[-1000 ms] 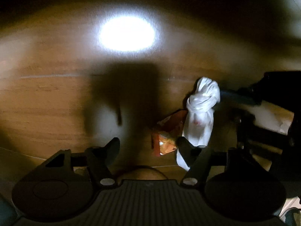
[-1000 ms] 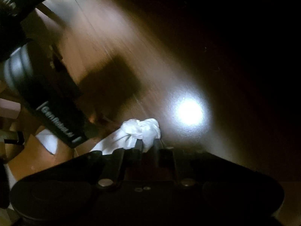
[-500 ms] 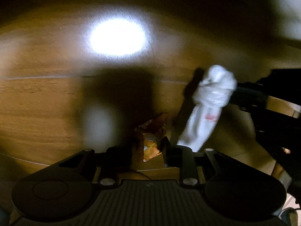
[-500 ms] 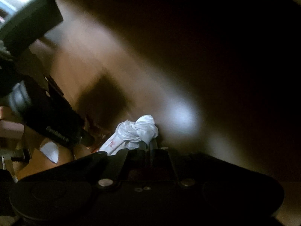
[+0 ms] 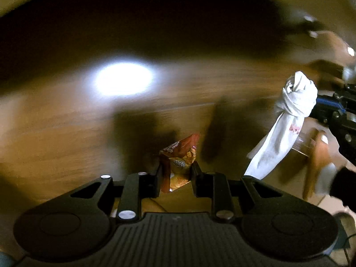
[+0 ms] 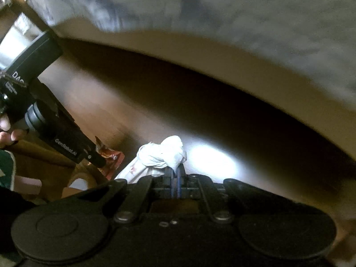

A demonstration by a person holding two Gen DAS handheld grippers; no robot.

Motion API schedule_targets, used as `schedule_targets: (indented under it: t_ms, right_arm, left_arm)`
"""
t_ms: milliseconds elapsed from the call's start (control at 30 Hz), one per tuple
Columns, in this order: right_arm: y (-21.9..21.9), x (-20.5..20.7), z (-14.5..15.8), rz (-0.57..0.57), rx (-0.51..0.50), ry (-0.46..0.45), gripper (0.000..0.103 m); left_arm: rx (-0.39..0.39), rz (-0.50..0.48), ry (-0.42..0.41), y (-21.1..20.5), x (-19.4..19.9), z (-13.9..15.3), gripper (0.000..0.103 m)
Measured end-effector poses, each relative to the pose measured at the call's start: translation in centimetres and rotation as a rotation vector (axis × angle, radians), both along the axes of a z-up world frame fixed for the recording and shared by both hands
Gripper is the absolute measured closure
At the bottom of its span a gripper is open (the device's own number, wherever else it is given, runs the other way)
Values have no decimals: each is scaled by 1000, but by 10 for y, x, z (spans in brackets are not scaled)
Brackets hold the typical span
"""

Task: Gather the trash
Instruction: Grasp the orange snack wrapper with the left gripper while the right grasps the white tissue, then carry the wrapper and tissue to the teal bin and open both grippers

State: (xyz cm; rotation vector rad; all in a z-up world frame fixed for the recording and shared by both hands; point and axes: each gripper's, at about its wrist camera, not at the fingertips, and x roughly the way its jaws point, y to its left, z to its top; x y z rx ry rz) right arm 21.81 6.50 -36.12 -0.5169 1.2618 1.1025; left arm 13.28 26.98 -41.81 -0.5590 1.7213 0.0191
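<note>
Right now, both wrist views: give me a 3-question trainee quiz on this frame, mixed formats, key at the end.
1. True or false: the left gripper is shut on the snack wrapper.
2. Multiple choice: what does the right gripper grip on the white bag? A) its loose bottom end B) its knotted top C) nothing
3. Fill in: in the left wrist view, the white bag hangs to the ___ of the wrapper.

Key: 1 true; 2 B; 3 right
</note>
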Motion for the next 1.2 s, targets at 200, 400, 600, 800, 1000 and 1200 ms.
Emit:
schedule_targets:
  t_ms: [200,400,600,800,1000,1200]
  right_arm:
    - [-42,-3,82,-74,40,-81,100]
    - [-82,-11,167,-162,94,-170,100]
    - [-140,-22,244,-281,193,-244,100]
    - [-203,-29,312,-399,250,-346,100]
    - [-268,-21,359,-516,293,-459,100]
    - [-324,-12,382,-621,297,-541,100]
  left_arm:
    - [5,-94,-165,-29,25,93,78]
    - [49,-129,-316,-50,33,186,78]
    - [46,-38,-498,-80,24,285,78]
    - [76,-38,-660,-138,32,355,78]
    - [107,-116,-775,-214,49,396,78]
    - [110,-207,-856,-286,74,438,78]
